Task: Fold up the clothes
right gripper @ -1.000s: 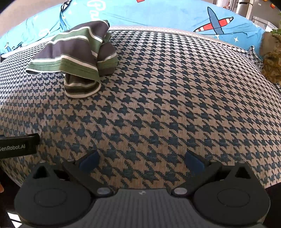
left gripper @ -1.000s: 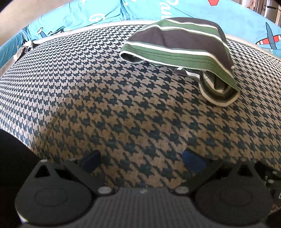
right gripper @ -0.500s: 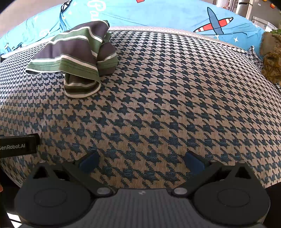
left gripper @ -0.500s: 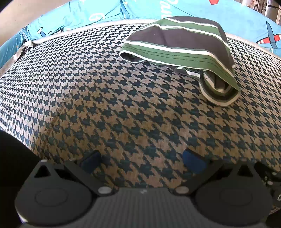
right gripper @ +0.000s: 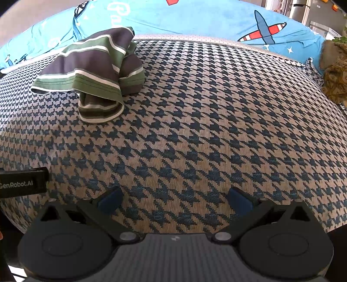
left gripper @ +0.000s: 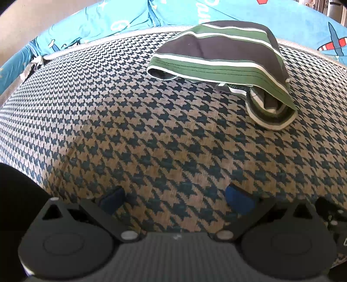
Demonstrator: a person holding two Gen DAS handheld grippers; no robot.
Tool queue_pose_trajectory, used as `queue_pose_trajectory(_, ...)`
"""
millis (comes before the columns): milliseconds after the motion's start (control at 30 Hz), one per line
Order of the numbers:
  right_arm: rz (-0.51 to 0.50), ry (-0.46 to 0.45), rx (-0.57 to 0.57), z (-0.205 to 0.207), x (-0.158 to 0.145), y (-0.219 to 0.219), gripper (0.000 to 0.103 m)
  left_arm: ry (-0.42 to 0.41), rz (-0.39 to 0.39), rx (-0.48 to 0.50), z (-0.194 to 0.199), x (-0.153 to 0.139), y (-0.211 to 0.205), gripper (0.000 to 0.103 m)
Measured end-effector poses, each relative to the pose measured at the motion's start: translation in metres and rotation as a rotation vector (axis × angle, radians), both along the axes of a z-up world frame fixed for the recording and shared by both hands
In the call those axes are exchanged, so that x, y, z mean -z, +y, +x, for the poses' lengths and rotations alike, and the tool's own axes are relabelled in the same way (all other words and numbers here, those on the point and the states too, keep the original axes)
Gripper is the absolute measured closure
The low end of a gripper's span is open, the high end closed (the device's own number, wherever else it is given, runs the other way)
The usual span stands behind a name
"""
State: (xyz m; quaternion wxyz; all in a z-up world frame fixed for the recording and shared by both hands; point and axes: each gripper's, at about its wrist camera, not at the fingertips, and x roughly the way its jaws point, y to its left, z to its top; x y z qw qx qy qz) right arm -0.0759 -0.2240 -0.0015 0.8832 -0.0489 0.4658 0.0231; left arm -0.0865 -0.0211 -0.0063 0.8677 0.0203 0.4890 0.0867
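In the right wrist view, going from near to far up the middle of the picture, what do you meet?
Right gripper, open and empty → houndstooth cover → its pale edge band → blue bedding with a plane print. The striped garment lies off to the left.

1. A striped garment (left gripper: pixel 219 54), in dark grey, green and white bands, lies crumpled in a loose heap on the houndstooth cover (left gripper: pixel 151 134).
2. It sits well ahead of the left gripper (left gripper: pixel 175 198), to its right.
3. From the right gripper (right gripper: pixel 174 200) it lies ahead, to the left.
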Motion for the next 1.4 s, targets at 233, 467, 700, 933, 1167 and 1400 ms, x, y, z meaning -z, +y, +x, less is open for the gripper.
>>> queue_pose_trajectory(233, 0.013, -0.008, 0.009, -0.003, 0.001, -0.001, 0.000, -0.018, 0.060, 0.029, 0.001, 0.000, -0.004, 0.000)
queue_pose_trajectory(467, 0.063, -0.032, 0.025, -0.002, -0.004, -0.005, 0.000, -0.027, 0.074, 0.048, -0.008, -0.004, -0.002, 0.000)
queue_pose_trajectory(700, 0.152, -0.052, 0.038, -0.003, -0.009, -0.011, 0.000, -0.041, 0.061, 0.063, -0.019, -0.010, -0.006, 0.000)
queue_pose_trajectory(933, 0.161, -0.059, 0.036, -0.005, -0.010, -0.011, 0.000, -0.072, 0.069, 0.088, -0.028, -0.017, -0.010, 0.000)
queue_pose_trajectory(1167, 0.162, -0.079, 0.028, -0.007, -0.013, -0.010, 0.000, -0.096, 0.071, 0.101, -0.029, -0.022, -0.013, 0.000)
queue_pose_trajectory(1400, 0.163, -0.090, 0.012, -0.008, -0.014, -0.009, 0.003, -0.118, 0.071, 0.112, -0.035, -0.027, -0.010, 0.000)
